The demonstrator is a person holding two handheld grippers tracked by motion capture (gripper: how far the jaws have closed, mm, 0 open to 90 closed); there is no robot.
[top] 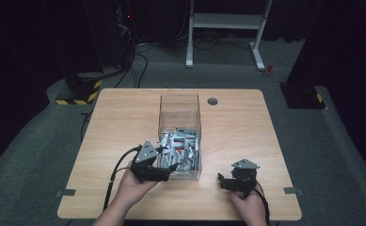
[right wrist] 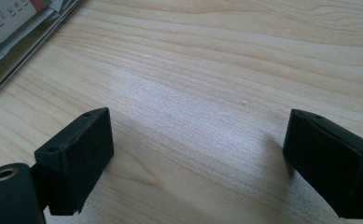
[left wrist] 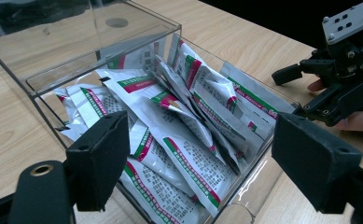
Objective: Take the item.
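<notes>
While the left gripper [top: 164, 165] hangs at the near left corner of the clear box [top: 179, 109], its jaws stand wide apart with nothing between them. Seen along those jaws, the pile of packets [left wrist: 184, 140] lies just ahead and below, inside the box; the jaws are above the near rim, not touching any packet as far as can be told. Packets are white with red and green bands and small print, heaped loosely, some leaning on the near wall. Box sits at the middle of the wooden table [top: 115, 122], its far half bare. A round grey grommet [top: 212, 101] is set in the table just beyond the box, to its right.

Right gripper [top: 225, 181] rests low on the table, right of the box and apart from it, held by the right hand [top: 249, 207]. Jaws wide, bare wood between them. Left hand [top: 131, 188] grasps the left gripper from below.
</notes>
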